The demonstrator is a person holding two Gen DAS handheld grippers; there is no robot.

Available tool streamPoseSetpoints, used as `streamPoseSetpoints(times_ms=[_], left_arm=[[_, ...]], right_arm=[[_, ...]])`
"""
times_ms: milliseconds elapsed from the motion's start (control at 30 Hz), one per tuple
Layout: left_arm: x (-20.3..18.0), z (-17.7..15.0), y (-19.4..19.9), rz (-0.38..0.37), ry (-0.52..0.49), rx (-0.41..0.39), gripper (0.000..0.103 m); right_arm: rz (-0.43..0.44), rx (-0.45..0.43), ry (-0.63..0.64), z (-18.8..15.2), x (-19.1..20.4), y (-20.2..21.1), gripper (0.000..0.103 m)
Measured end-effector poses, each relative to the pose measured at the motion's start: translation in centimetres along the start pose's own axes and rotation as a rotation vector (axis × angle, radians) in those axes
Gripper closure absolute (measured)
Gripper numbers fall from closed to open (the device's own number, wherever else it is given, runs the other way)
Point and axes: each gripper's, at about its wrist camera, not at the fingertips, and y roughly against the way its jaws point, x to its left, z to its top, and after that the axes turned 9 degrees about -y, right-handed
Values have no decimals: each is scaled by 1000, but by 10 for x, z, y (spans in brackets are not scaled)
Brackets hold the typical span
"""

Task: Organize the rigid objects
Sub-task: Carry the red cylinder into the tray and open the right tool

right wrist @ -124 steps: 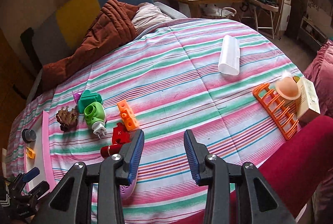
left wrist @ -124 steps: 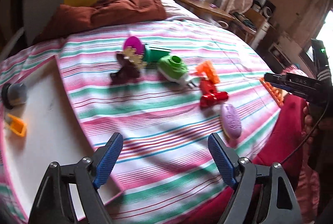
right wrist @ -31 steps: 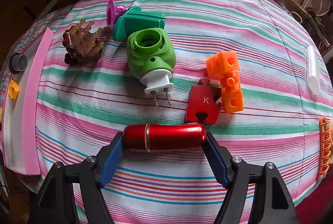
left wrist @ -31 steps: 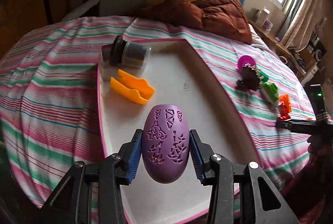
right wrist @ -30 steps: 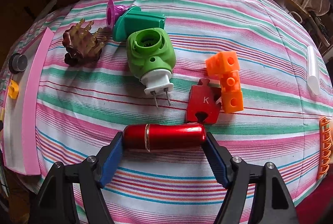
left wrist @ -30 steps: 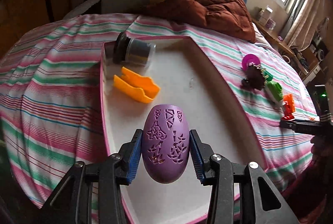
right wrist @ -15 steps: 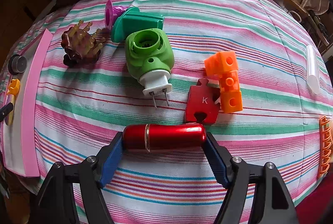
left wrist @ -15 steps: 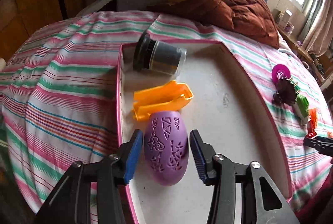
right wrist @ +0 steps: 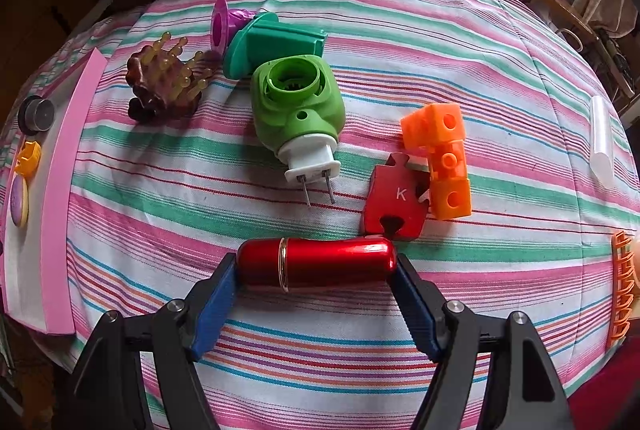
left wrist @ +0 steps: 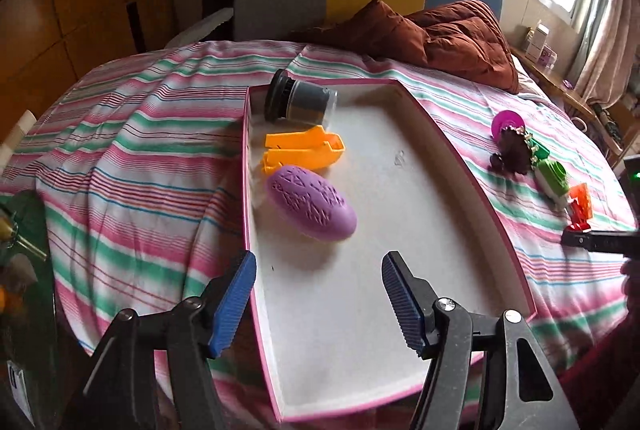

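Purple oval point(left wrist: 311, 208): now lying in the pink tray point(left wrist: 460, 158), against the orange clip point(left wrist: 304, 152); held a second ago. Left hand-held gripper point(left wrist: 318, 296): jaws just opened, released, empty. Right hand-held gripper point(right wrist: 312, 288): clenched on red tube point(right wrist: 318, 262), on the bed. Next for the tray, likely.

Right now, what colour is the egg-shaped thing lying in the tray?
Purple egg-shaped thing, with cut-out patterns; the left wrist view shows it best.

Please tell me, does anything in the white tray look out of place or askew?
Yes. The dark jar lies tipped on its side in the far corner of the white tray, not upright. The purple oval case and orange clip lie flat, nothing spilled.
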Motion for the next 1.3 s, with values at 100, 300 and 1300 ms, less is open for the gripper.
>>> streamPoseSetpoints(times_ms=[100,300,1300], left_arm=[[-4,-5,4,-3,-4,5,37],[-6,-9,9,-4,-3,2,37],[51,-20,28,76,131,-27,37]], right_arm=[[6,1,17,0,2,0,27],[26,3,54,2,5,1,27],[281,-165,195,-29,110,88,27]])
